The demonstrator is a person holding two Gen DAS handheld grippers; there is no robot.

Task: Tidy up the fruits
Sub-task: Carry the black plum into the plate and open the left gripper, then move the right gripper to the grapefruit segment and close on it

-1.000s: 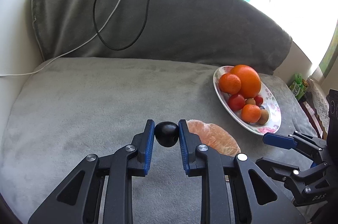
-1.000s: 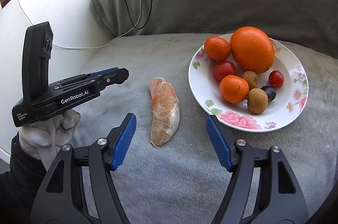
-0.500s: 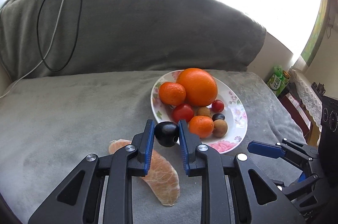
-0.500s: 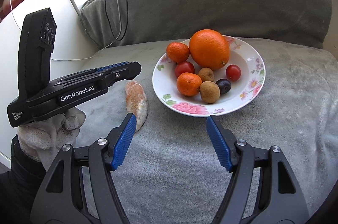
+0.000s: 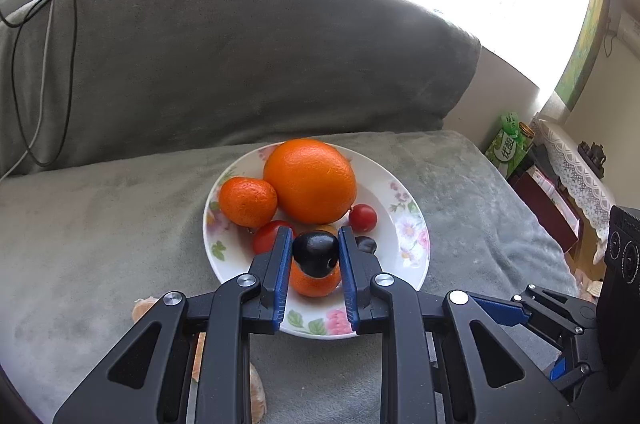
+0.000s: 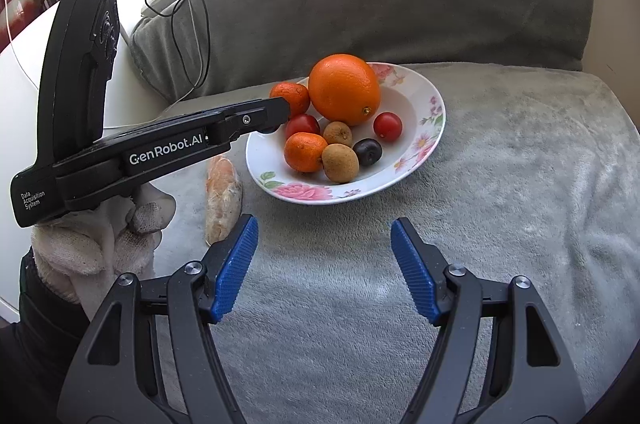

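Left gripper [image 5: 315, 256] clamps dark plum [image 5: 316, 251] above plate [image 5: 416, 244]; right gripper [image 6: 324, 266] open, empty. Risk: released plum rolls off crowded near rim.

left tool [image 5: 315, 258]: jaws nearly closed, clamped on a small dark fruit [image 5: 316, 251], angled downward
left hand [image 6: 100, 244]: white glove, wrapped round the tool's grip
right tool [image 6: 324, 264]: jaws spread wide, nothing between them, angled downward
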